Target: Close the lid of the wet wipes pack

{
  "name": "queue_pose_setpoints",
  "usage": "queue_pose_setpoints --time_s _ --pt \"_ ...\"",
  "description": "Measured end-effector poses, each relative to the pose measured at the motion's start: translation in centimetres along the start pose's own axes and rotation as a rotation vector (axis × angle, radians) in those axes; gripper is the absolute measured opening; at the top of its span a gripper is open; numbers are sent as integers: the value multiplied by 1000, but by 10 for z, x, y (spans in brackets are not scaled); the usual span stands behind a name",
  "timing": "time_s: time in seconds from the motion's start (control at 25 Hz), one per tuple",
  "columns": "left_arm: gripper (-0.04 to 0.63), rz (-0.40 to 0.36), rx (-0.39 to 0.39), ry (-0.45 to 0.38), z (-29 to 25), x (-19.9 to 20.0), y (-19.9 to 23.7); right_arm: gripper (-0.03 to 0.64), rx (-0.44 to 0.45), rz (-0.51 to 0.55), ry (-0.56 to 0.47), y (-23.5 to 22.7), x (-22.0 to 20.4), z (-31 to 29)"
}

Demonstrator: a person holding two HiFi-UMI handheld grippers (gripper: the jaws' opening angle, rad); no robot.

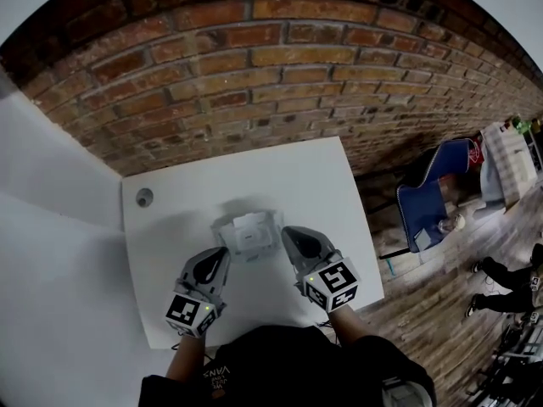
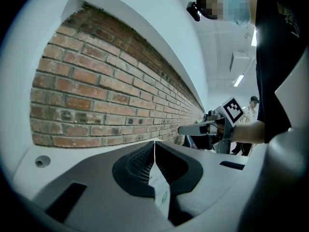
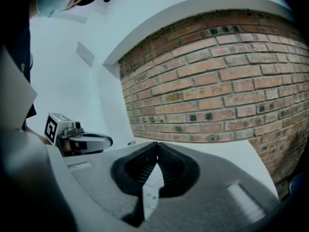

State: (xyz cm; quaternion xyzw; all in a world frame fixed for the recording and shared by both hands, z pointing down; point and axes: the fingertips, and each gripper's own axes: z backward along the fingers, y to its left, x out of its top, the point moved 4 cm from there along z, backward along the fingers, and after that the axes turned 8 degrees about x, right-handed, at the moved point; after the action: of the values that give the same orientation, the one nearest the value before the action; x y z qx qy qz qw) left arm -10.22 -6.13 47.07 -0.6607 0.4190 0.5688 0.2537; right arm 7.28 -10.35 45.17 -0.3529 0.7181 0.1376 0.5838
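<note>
Wet wipes pack (image 1: 248, 236) is clamped at both ends, long axis stretched between left gripper (image 1: 221, 257) and right gripper (image 1: 290, 236), equally near.

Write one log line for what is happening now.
left gripper: shut on wet wipes pack edge | right gripper: shut on its other edge | wet wipes pack: on white table | lid: state unclear

The left hand-held gripper (image 1: 224, 253) and the right hand-held gripper (image 1: 289, 232) share a grey moulded shell, with black ribbed pads (image 2: 137, 164) lining the jaws. Each carries a cube (image 1: 333, 284) with black-and-white square markers and a small green light. The person wears a black top (image 1: 288, 365) with small white print.
</note>
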Motion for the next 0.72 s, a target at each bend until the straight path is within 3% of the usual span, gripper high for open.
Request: queue_pose_setpoints --time_s 0.4,0.72 --pt "2 -26 26 113 -23 -38 9 -3 42 -13 59 -18 -20 -28" --pt "2 -33 20 150 -39 -51 9 -3 78 -19 101 -28 -31 -50"
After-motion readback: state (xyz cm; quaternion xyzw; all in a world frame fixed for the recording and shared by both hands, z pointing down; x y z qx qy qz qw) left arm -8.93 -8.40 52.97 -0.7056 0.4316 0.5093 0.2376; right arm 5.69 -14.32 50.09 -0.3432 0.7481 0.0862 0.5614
